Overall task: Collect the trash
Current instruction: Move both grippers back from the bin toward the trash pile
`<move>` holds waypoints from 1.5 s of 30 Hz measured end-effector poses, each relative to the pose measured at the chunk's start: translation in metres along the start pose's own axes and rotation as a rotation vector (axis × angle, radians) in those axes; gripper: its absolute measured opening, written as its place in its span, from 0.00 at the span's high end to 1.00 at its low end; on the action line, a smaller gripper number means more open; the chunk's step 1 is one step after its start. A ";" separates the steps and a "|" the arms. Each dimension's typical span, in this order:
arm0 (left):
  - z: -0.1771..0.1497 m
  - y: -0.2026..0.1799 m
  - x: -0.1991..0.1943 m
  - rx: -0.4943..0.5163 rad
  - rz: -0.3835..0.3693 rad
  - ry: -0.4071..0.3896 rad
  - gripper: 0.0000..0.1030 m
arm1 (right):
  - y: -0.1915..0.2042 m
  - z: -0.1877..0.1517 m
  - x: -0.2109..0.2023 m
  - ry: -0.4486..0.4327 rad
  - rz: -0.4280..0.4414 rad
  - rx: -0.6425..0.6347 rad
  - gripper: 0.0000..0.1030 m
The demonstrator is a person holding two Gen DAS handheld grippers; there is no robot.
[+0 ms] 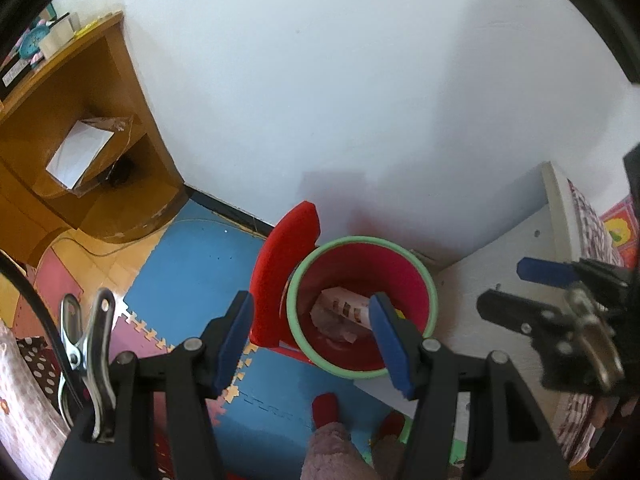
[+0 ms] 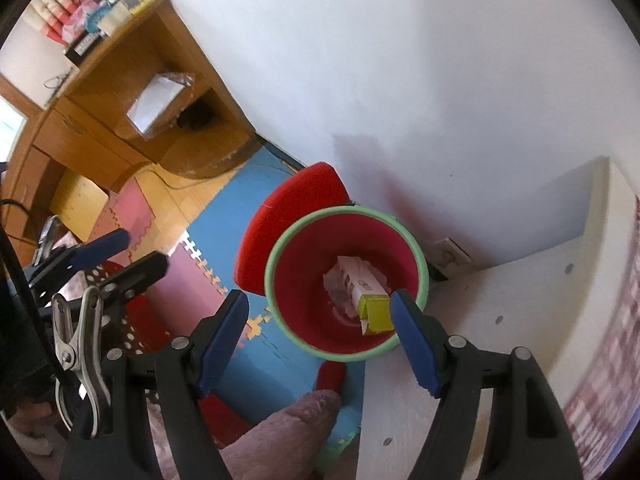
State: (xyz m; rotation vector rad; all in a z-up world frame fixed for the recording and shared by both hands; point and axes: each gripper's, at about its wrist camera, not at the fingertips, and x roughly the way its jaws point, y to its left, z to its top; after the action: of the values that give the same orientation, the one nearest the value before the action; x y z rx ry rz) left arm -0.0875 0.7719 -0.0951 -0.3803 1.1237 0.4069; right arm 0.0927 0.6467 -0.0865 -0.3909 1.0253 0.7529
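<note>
Both the left claw (image 1: 312, 344) and right claw (image 2: 318, 336) hang spread and empty above the red bin (image 2: 346, 284), since the trash box (image 2: 362, 292) lies inside.

bin (image 1: 424, 276): near rim hidden behind blue finger pad, lower centre | carton (image 2: 360, 284) print: too small to read | right gripper (image 1: 532, 292): blurred, cut off at right edge
</note>
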 end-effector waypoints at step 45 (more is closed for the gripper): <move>-0.082 -0.318 -0.127 0.479 -0.212 -0.074 0.39 | -0.151 -0.276 -0.265 -0.476 -0.167 0.471 0.27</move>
State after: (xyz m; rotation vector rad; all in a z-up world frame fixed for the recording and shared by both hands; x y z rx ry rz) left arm -0.0419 0.4415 0.0184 -0.0593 1.0576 -0.0395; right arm -0.0503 0.2721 0.0057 0.1103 0.6773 0.4039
